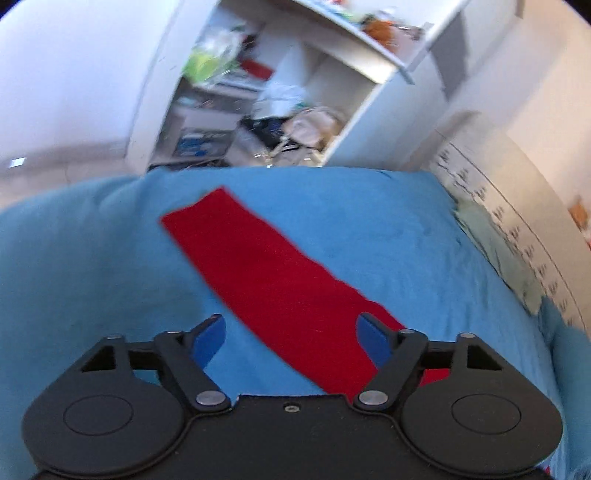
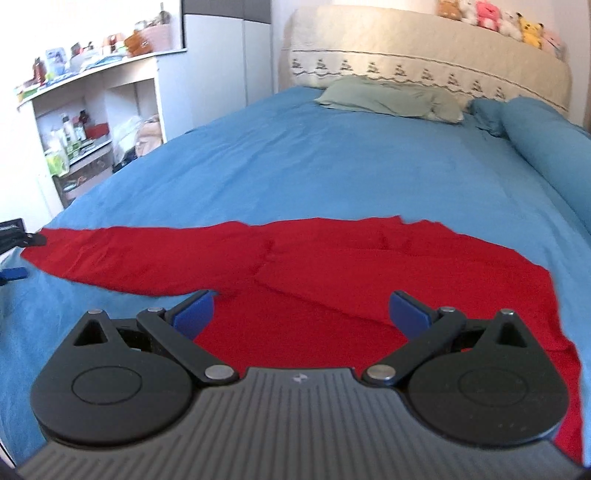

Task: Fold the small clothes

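A red garment (image 2: 351,273) lies flat on the blue bed sheet (image 2: 332,158), with one long sleeve (image 2: 110,254) stretched out to the left. In the left wrist view the same sleeve (image 1: 266,273) runs diagonally from the far left down under the gripper. My left gripper (image 1: 291,332) is open and empty just above the sleeve. My right gripper (image 2: 301,310) is open and empty above the garment's body. The left gripper's tip (image 2: 14,236) shows at the sleeve's end in the right wrist view.
A green pillow (image 2: 391,99) and a blue bolster (image 2: 546,147) lie at the headboard (image 2: 424,48), which carries plush toys (image 2: 509,18). A white cluttered shelf unit (image 2: 81,122) stands left of the bed; it also shows in the left wrist view (image 1: 280,96).
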Tool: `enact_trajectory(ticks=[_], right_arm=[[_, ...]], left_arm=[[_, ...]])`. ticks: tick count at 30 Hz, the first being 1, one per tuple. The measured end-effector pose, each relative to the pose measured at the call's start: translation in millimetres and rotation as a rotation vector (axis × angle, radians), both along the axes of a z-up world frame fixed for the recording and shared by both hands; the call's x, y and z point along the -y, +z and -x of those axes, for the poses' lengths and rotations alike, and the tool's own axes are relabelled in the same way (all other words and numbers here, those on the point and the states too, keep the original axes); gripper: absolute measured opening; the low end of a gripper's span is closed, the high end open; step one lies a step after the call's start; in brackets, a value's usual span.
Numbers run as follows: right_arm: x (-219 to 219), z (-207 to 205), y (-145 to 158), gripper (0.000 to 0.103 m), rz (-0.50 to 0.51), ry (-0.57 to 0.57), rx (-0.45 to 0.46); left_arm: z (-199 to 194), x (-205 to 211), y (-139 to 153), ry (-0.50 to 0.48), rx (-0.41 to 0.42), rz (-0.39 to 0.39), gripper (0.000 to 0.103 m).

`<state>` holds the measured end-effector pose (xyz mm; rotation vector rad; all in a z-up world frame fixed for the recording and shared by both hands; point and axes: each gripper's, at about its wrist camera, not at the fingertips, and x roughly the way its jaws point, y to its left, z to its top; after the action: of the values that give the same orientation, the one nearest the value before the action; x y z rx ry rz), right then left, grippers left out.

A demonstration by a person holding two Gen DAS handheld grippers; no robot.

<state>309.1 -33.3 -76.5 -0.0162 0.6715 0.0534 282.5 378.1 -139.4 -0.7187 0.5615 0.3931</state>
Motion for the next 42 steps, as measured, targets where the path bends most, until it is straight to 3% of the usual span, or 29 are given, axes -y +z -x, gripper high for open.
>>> enact_trajectory(ticks=[2, 6, 9, 10, 11, 13, 16, 21, 28, 32, 36, 40, 42], right_arm=[[-10.6, -4.4, -7.0, 0.103, -0.002, 0.013, -0.001], [-24.3, -11.4, -18.4, 0.103, 0.01, 0.027, 0.005], [-25.8, -17.3, -24.3, 0.103, 0.017, 0.029, 0.005], [-25.7, -19.0, -25.9, 0.103, 0.017, 0.028, 0.005], [-24.8, -20.2, -27.3, 0.103, 0.015, 0.027, 0.007], [-22.2, -20.7, -30.2, 0.103, 0.008, 0.022, 0.009], [-12.8, -21.0, -31.8, 0.103, -0.013, 0.004, 0.006], [12.2, -19.1, -26.5, 0.103, -0.044, -0.043, 0.018], [65.6, -10.4, -14.1, 0.103, -0.021, -0.117, 0.061], [102.8, -1.0, -10.5, 0.103, -0.007, -0.156, 0.077], [143.6, 12.6, -12.5, 0.103, 0.023, -0.206, 0.092], [178.0, 24.4, -18.8, 0.103, 0.02, -0.257, 0.076], [194.5, 29.6, -23.3, 0.103, 0.017, -0.271, 0.064]], left_arm=[[-3.8, -10.0, -11.2, 0.012, 0.0, 0.028, 0.072], [-8.8, -15.0, -16.9, 0.008, 0.027, 0.007, 0.06], [-18.0, -22.6, -22.6, 0.023, 0.024, 0.007, 0.036], [-20.9, -25.9, -24.9, 0.036, 0.026, 0.015, 0.017], [-23.1, -28.5, -27.1, 0.047, 0.022, 0.023, 0.004], [-24.5, -31.4, -29.7, 0.059, 0.029, 0.046, 0.004], [-26.2, -22.5, -20.4, 0.055, 0.026, -0.001, 0.004], [-33.2, 10.5, 19.9, -0.016, 0.09, -0.07, 0.004], [-67.3, 120.8, 93.1, -0.255, 0.2, -0.13, 0.004], [-87.3, 207.2, 113.1, -0.424, 0.251, -0.102, 0.004], [-105.5, 296.1, 99.2, -0.573, 0.234, -0.065, 0.004], [-116.3, 369.7, 46.7, -0.672, 0.139, -0.019, 0.004], [-117.9, 397.2, 16.7, -0.708, 0.075, -0.052, 0.004]])
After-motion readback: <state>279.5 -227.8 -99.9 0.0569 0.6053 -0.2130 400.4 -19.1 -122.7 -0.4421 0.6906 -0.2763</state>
